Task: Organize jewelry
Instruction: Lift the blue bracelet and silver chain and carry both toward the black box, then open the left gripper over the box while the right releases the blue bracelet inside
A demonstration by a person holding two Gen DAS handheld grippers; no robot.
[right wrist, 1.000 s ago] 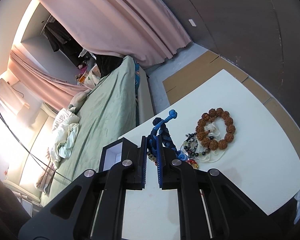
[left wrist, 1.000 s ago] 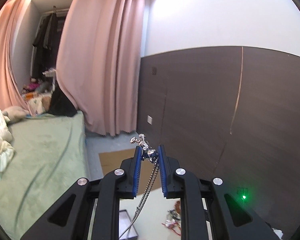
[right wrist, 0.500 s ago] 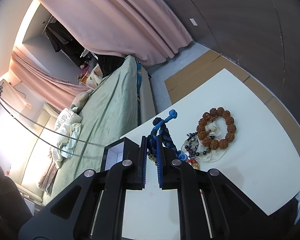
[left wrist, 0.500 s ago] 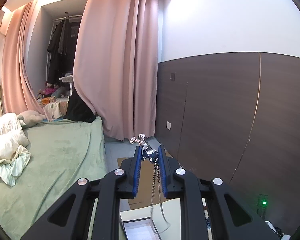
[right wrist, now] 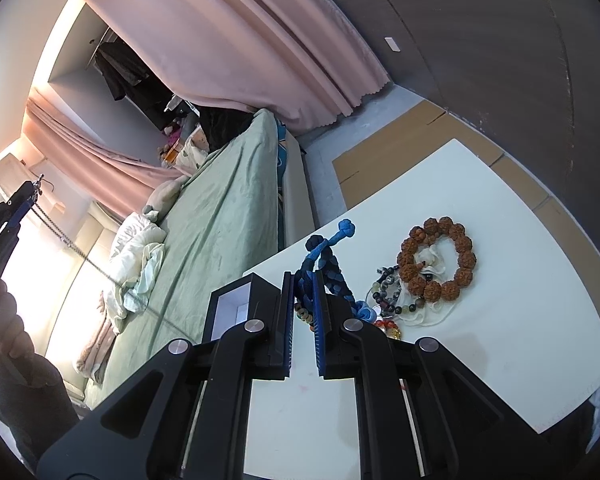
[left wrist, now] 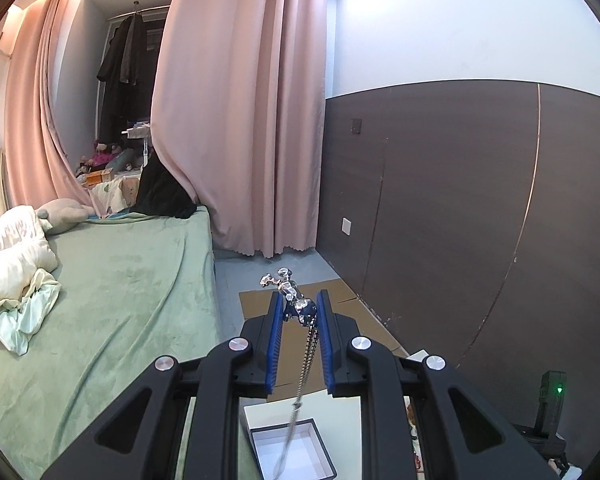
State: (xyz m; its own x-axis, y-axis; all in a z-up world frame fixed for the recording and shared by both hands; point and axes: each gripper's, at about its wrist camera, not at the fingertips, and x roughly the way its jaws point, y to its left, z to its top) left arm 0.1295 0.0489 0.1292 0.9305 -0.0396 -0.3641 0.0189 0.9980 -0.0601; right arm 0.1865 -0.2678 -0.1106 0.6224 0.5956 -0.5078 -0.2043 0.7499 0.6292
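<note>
Left fingers (left wrist: 298, 312) pinch silver chain necklace (left wrist: 300, 384) at its crystal end; chain hangs over open box (left wrist: 324, 452) on worktop (right wrist: 500, 320). Right fingers (right wrist: 303, 280) clamp blue braided cord (right wrist: 332, 252). Best lower slowly, let chain coil inside before releasing.

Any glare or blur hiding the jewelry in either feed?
Left wrist view: the hanging silver chain smears toward the open white-lined box; its crystal pendant stays sharp. Right wrist view: window glare washes out the left side; the brown bead bracelet is evenly lit.
</note>
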